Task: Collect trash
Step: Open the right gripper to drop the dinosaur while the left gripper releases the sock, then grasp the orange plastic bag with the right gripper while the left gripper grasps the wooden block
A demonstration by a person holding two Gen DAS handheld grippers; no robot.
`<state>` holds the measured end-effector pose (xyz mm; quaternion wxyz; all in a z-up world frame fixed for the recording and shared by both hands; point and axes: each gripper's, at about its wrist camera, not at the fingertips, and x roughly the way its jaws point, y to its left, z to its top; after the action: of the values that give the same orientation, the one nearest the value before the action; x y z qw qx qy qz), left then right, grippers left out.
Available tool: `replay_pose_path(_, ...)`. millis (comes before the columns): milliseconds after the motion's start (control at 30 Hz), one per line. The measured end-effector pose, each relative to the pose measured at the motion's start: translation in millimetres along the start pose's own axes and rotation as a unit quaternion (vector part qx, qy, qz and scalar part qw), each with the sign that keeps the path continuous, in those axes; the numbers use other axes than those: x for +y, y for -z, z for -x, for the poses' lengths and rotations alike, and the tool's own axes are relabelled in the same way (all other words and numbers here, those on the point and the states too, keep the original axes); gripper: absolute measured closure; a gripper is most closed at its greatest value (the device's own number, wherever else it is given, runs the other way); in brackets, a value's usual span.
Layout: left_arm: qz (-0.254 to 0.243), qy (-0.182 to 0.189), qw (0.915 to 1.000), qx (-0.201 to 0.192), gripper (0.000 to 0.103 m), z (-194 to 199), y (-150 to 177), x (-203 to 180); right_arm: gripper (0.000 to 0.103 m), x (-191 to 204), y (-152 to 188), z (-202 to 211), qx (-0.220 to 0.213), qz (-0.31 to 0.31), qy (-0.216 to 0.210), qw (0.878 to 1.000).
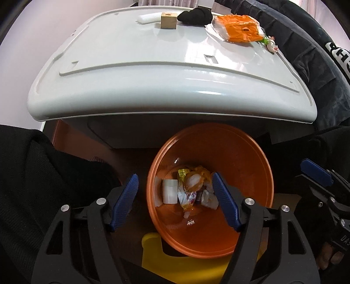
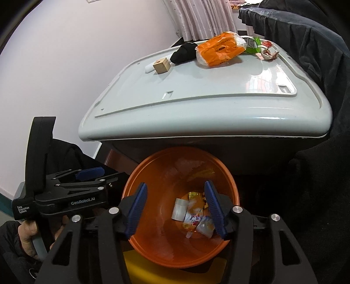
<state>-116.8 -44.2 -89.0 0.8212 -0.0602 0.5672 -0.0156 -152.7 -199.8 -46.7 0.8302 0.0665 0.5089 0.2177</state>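
An orange trash bin (image 1: 247, 153) (image 2: 153, 166) stands on the floor in front of a white appliance top (image 1: 153, 65) (image 2: 207, 91). Inside lie a white cylinder (image 1: 170, 191) (image 2: 179, 208), yellow snack wrappers (image 1: 192, 181) (image 2: 193, 215) and crumpled paper. My left gripper (image 1: 175, 198) is open and empty above the bin. My right gripper (image 2: 175, 209) is open and empty above the bin too; it also shows in the left wrist view (image 1: 317, 172). On the appliance lie an orange plastic bag (image 1: 238, 28) (image 2: 221, 49), candy wrappers (image 1: 271, 43) (image 2: 268, 51) and a white tube (image 1: 148, 18) (image 2: 149, 67).
A wooden cube (image 1: 168, 20) (image 2: 161, 64) and a black cloth (image 1: 194, 14) (image 2: 183, 52) sit on the appliance top. A yellow object (image 1: 186, 262) (image 2: 153, 268) lies under the bin. Dark clothing (image 1: 306, 54) (image 2: 306, 54) hangs at the right. A wall (image 2: 76, 54) is at the left.
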Motion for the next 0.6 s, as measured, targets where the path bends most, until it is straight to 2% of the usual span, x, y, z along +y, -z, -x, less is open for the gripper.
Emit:
replay_pose_path(167,-0.006,0.005,0.9991,-0.041,0.034,19.7,-11.7,0.3,0.049,-3.2,-8.7,3.5,-0.004,-0.004,-0.006,1.000)
replay_pose_path(267,-0.017,0.009,0.9970,-0.075,0.034,34.5,-28.5,-0.1,0.048,-11.3,-30.0,6.3,-0.014,-0.007,-0.007,1.000)
replay_pose_path(400,-0.026,-0.005,0.9926,-0.119,0.032,48.0,-63.8,0.1,0.047,-25.0,-74.6,10.7,-0.043,-0.015,-0.003,0.999)
replay_pose_path(600,-0.040,-0.031,0.9870,-0.152,0.030,48.0,-129.1,-1.6,0.038,-55.4,-163.4,6.8,-0.097,-0.020,0.035,0.994)
